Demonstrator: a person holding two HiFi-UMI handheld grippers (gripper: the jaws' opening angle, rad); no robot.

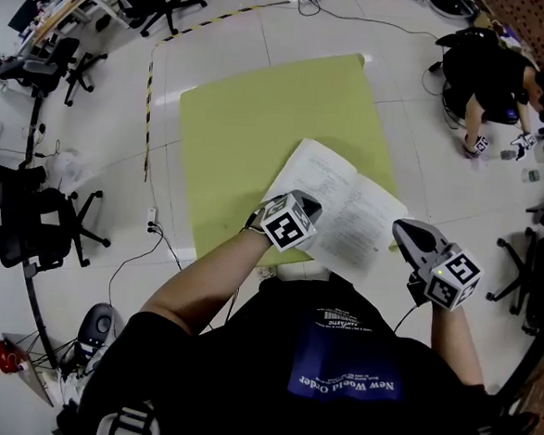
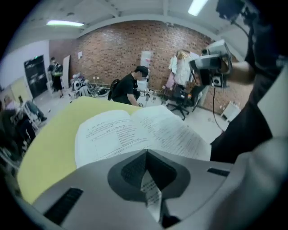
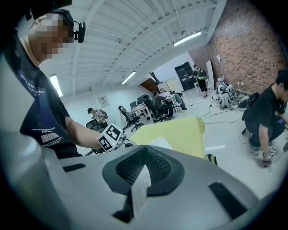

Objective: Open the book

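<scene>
The book (image 1: 338, 203) lies open, its white printed pages facing up, at the near edge of the yellow-green table (image 1: 251, 117). My left gripper (image 1: 305, 205) is over the book's near left corner, angled down. In the left gripper view its jaws (image 2: 146, 152) meet, with a narrow printed white strip in the seam, and the open book (image 2: 135, 130) lies just beyond. My right gripper (image 1: 406, 232) hovers off the book's right edge, apart from it. Its jaws (image 3: 144, 149) are also together, with a similar white strip in the seam. The book's near edge is hidden.
A person (image 1: 491, 78) crouches on the floor beyond the table's far right corner. Black office chairs (image 1: 30, 223) and cables lie on the floor to the left. My own torso is against the table's near edge.
</scene>
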